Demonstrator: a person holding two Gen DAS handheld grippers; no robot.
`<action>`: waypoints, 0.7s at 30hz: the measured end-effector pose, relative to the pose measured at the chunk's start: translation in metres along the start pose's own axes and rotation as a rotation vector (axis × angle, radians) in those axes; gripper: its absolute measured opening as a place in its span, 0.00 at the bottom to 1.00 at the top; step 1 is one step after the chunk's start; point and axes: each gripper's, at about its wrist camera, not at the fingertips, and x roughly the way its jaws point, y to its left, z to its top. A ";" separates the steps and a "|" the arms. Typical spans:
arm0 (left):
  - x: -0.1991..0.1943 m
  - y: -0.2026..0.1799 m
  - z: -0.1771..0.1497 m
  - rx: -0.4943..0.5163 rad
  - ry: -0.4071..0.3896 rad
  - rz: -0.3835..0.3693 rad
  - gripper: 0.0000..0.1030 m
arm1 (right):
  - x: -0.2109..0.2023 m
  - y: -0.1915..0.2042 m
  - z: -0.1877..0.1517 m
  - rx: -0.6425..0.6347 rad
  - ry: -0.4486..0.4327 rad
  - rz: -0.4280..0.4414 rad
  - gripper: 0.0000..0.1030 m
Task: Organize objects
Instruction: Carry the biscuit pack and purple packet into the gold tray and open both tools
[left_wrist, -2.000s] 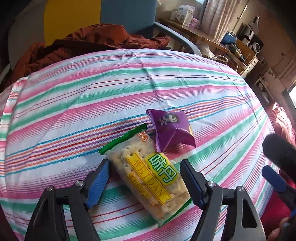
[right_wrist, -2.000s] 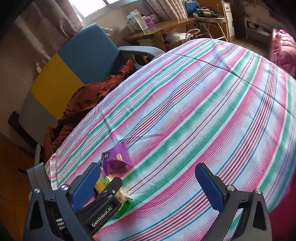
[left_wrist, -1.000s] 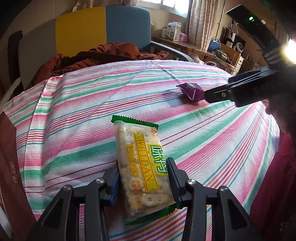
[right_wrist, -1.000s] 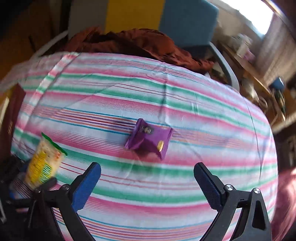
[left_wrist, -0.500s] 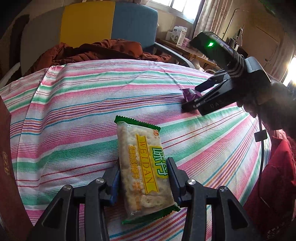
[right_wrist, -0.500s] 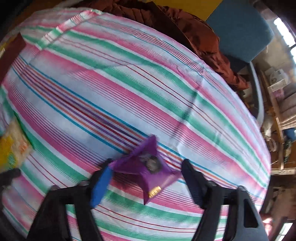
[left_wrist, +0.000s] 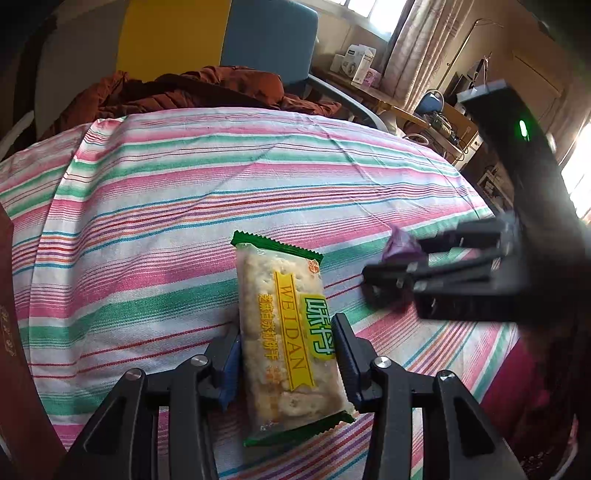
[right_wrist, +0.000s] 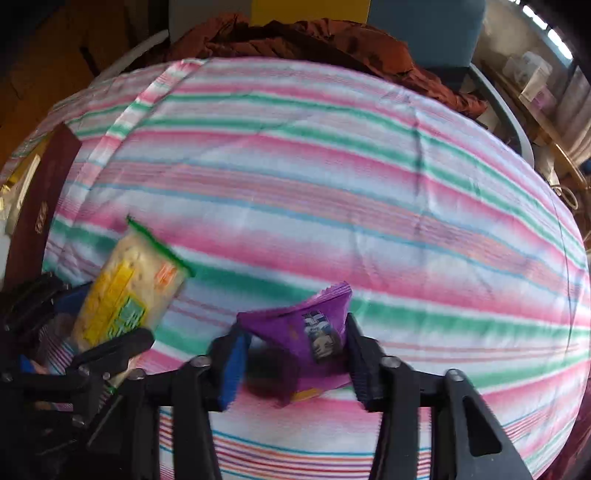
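Note:
My left gripper (left_wrist: 286, 358) is shut on a clear cracker packet (left_wrist: 286, 328) with green ends and a yellow label, held above the striped cloth (left_wrist: 166, 221). In the right wrist view the same cracker packet (right_wrist: 127, 291) shows at the left, clamped in the left gripper's black fingers (right_wrist: 110, 350). My right gripper (right_wrist: 293, 356) has closed on a small purple snack packet (right_wrist: 310, 332), which sits between its blue pads. From the left wrist view only a tip of the purple packet (left_wrist: 400, 247) shows past the right gripper's black body (left_wrist: 454, 273).
A rumpled brown garment (left_wrist: 207, 88) lies on a yellow and blue chair (left_wrist: 221, 33) behind the cloth-covered surface. A dark red box (right_wrist: 40, 195) stands at the left edge. A cluttered desk (left_wrist: 388, 96) and curtains are at the back right.
My right gripper closed around the purple packet and came closer to the left gripper. The left gripper stays shut on the cracker packet, which it picked up two seconds ago.

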 end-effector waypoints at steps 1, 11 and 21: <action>0.000 0.001 0.001 -0.007 0.004 -0.004 0.44 | -0.002 0.001 0.001 -0.007 -0.005 -0.009 0.34; 0.004 -0.014 -0.004 0.069 -0.014 0.103 0.43 | -0.005 -0.016 0.005 0.011 -0.024 0.045 0.34; 0.000 -0.023 -0.012 0.116 -0.029 0.182 0.42 | -0.011 -0.020 0.012 0.013 -0.054 0.053 0.34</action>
